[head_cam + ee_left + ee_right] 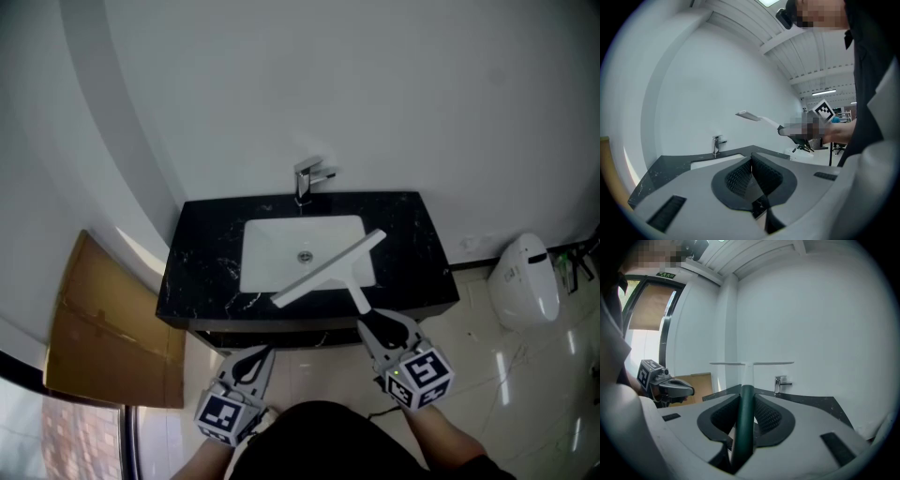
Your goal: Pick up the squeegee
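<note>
**Squeegee held above basin**

The right gripper point(378, 325) is clamping the dark green handle of the white-bladed squeegee point(328, 269), holding it aloft over the white basin point(272, 234) in the black marble counter point(202, 272). The left gripper point(251, 361) is hanging empty, jaws together.

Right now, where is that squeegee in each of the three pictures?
Head view: squeegee at centre, above the sink.
Left gripper view: squeegee upper middle, against the wall.
Right gripper view: squeegee dead centre, handle between the jaws.
Shared landmark: the faucet.
</note>
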A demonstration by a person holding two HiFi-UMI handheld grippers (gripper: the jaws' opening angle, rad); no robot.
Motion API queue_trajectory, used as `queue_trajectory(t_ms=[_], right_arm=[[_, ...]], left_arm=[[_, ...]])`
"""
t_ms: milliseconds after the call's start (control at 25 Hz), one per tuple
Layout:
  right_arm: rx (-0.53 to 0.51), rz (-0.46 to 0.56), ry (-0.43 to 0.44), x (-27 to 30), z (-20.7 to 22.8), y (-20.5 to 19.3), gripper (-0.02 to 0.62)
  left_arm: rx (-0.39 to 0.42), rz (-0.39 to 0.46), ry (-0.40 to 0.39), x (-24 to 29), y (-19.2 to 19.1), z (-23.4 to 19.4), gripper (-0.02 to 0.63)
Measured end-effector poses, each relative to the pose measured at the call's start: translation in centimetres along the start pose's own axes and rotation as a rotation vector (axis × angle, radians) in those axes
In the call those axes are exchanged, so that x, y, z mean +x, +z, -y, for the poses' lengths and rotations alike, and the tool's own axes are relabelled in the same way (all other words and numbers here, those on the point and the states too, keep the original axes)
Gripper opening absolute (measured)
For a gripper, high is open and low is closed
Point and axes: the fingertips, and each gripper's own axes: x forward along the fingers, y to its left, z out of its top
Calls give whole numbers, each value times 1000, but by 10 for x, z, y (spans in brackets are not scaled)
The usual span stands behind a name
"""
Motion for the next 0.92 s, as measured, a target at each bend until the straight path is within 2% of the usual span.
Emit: queue_trajectory(t_ms=[920], right_arm=[[-8,-1,8,-18,-13,-4,101]], left_arm=[[-5,7,8,-14,-5,17,0]])
